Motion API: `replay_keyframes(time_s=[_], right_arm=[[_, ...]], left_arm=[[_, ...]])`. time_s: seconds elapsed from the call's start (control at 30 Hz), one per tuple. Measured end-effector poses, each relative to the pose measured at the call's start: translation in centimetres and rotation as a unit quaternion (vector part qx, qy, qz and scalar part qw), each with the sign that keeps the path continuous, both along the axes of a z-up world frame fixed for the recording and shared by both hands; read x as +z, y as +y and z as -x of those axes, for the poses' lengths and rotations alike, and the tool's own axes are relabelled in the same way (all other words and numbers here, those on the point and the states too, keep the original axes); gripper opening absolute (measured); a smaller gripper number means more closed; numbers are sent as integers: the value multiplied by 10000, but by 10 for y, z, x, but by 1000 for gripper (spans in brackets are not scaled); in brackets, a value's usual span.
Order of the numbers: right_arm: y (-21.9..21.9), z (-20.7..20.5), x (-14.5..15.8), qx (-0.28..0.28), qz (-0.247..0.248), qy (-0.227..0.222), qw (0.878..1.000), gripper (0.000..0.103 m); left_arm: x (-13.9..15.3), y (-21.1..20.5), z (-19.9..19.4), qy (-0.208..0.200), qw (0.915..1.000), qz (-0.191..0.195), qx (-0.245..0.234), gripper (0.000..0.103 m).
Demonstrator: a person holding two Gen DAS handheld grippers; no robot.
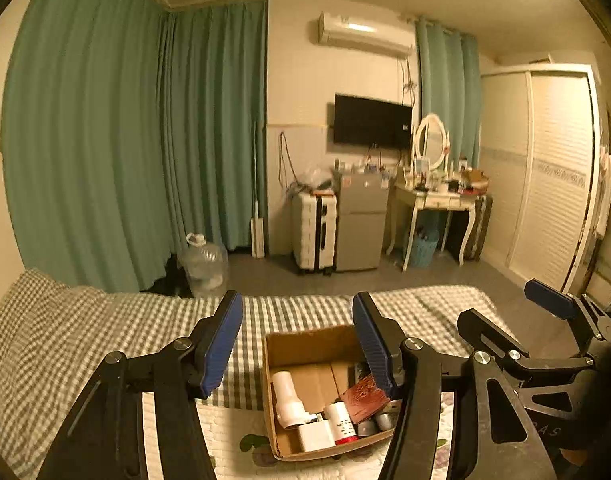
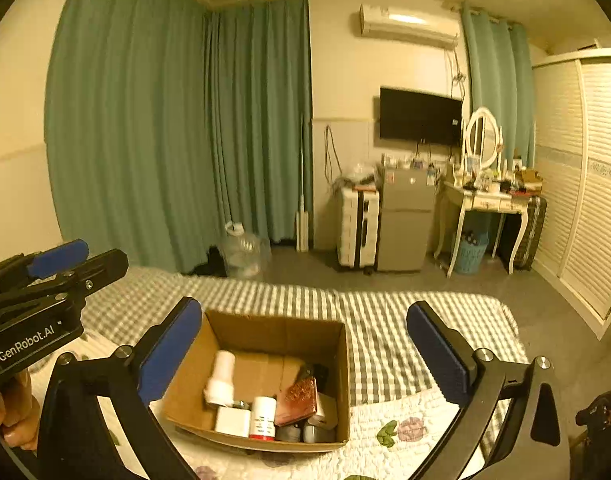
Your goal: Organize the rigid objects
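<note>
An open cardboard box sits on the bed. It holds several small objects: a white pipe-shaped bottle, a white cube, a white canister with a red base, a reddish-brown wallet and grey pieces. My left gripper is open and empty above the box's left part. My right gripper is open and empty, its jaws spread on either side of the box. The right gripper also shows at the right edge of the left wrist view.
The bed has a grey checked cover and a floral quilt. Beyond it lie the floor, a water jug, a white suitcase, a small fridge, a dressing table, green curtains and a wardrobe.
</note>
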State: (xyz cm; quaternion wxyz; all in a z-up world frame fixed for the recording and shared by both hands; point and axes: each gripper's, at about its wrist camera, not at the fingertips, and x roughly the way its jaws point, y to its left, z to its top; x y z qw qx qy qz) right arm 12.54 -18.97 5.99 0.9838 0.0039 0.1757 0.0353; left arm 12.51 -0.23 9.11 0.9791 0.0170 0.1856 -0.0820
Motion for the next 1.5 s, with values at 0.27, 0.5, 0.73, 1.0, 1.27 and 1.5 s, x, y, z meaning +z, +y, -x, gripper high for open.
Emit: replay_keyframes(time_s=[0.27, 0.5, 0.73, 1.0, 1.27, 1.5], right_arm=[[6, 71, 47, 90, 105, -410, 9991, 103], [13, 125, 56, 187, 137, -516, 9984, 103], [13, 160, 21, 84, 177, -459, 9988, 103], [2, 162, -21, -182, 279, -440, 9985, 103], [7, 145, -68, -304, 680, -339, 9966, 103], [4, 124, -99, -238, 516, 78, 9984, 103]], left_arm=[[40, 13, 62, -397, 9991, 132, 105, 65], [36, 19, 102, -508, 9983, 261, 138, 66], [1, 23, 123, -569, 9978, 296, 193, 66], [-53, 23, 104, -254, 9994, 57, 207, 66], [-108, 13, 86, 83, 9990, -416, 150, 66], [-124, 10, 82, 266, 9981, -544, 127, 66]])
